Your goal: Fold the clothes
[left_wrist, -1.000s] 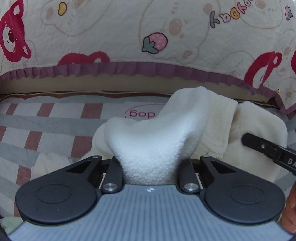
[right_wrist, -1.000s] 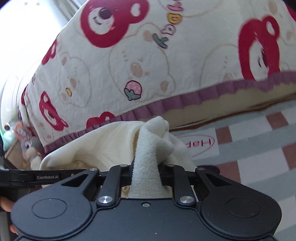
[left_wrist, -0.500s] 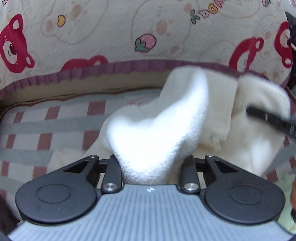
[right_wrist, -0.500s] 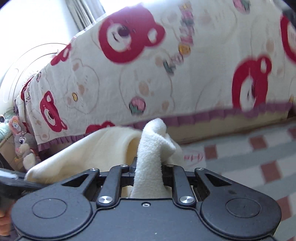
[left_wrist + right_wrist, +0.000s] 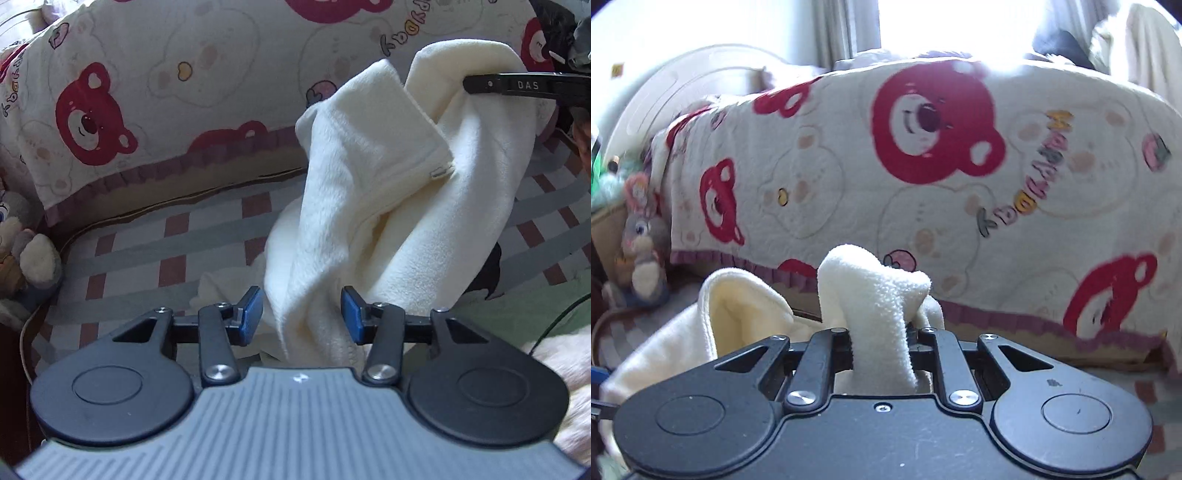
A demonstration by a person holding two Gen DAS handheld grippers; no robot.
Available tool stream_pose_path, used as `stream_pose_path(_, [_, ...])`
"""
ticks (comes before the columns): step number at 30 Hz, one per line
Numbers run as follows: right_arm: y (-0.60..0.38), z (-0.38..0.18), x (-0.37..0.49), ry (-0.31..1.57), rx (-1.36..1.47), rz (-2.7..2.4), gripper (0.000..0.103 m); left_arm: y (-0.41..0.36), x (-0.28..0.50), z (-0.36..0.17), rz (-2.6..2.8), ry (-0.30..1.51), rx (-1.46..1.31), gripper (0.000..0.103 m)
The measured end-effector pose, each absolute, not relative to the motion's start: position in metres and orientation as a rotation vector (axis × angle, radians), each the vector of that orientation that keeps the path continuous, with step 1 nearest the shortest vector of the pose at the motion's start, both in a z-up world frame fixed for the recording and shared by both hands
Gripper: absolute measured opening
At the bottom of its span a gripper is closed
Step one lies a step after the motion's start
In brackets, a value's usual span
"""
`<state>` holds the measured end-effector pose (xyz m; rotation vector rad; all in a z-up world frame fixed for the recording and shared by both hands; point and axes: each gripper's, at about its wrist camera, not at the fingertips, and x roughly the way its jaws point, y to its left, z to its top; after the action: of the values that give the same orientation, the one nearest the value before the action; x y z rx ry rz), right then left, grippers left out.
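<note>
A cream fleece garment (image 5: 373, 206) with a small metal zip pull (image 5: 439, 171) hangs in a long drape above the checked seat. My left gripper (image 5: 301, 317) is open, its blue pads (image 5: 251, 317) spread apart, and the garment's lower end dangles loosely between them. At the upper right of the left wrist view, my right gripper (image 5: 509, 86) pinches the garment's top edge and holds it up. In the right wrist view, my right gripper (image 5: 881, 339) is shut on a fold of the fleece garment (image 5: 871, 288), which bulges up between the fingers.
A quilt with red bears (image 5: 155, 92) covers the sofa back behind. The seat cushion (image 5: 155, 251) is pink, grey and white check. Stuffed toys (image 5: 22, 251) sit at the left end. A green cloth (image 5: 524, 317) and a thin black cable (image 5: 557, 317) lie at the right.
My left gripper has opened and let go of the fleece it was clamping. My right gripper has lifted its end of the garment higher, so the garment now hangs long.
</note>
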<state>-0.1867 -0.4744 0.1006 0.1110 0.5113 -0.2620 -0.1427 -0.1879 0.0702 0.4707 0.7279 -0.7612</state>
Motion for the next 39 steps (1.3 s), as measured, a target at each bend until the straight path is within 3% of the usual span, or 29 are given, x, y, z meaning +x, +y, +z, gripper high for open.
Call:
stream_pose_path(5, [-0.476, 0.079, -0.133, 0.666, -0.027, -0.26, 0.018, -0.182, -0.09, -0.023, -0.843, 0.629, 0.494, 0.049])
stream_pose_path(10, [-0.504, 0.04, -0.103, 0.766, -0.092, -0.302, 0.018, -0.166, -0.023, -0.093, -0.857, 0.794, 0.291, 0.049])
stream_pose_path(17, [-0.537, 0.0, -0.057, 0.788, 0.378, -0.402, 0.018, -0.094, 0.013, -0.101, -1.004, 0.751, 0.342, 0.049])
stream_pose_path(21, [-0.474, -0.019, -0.041, 0.724, 0.341, -0.35, 0.018, -0.096, 0.036, -0.1, -0.905, 0.672, 0.465, 0.047])
stream_pose_path(25, [-0.429, -0.004, -0.029, 0.789, 0.151, -0.219, 0.018, -0.07, 0.024, -0.077, -0.756, 0.581, 0.321, 0.047])
stream_pose_path(29, [-0.412, 0.032, -0.072, 0.68, -0.168, -0.169, 0.018, -0.03, -0.011, -0.067, -0.657, 0.567, 0.184, 0.047])
stream_pose_path(34, [-0.398, 0.031, -0.148, 0.683, -0.464, -0.111, 0.017, 0.0, -0.077, -0.039, -0.536, 0.51, 0.145, 0.047])
stream_pose_path(36, [-0.403, 0.04, -0.162, 0.693, -0.538, -0.143, 0.017, 0.003, -0.092, -0.023, -0.54, 0.487, 0.092, 0.049])
stream_pose_path(39, [-0.43, 0.058, -0.169, 0.65, -0.403, -0.212, 0.017, -0.021, -0.093, -0.022, -0.592, 0.493, 0.085, 0.049])
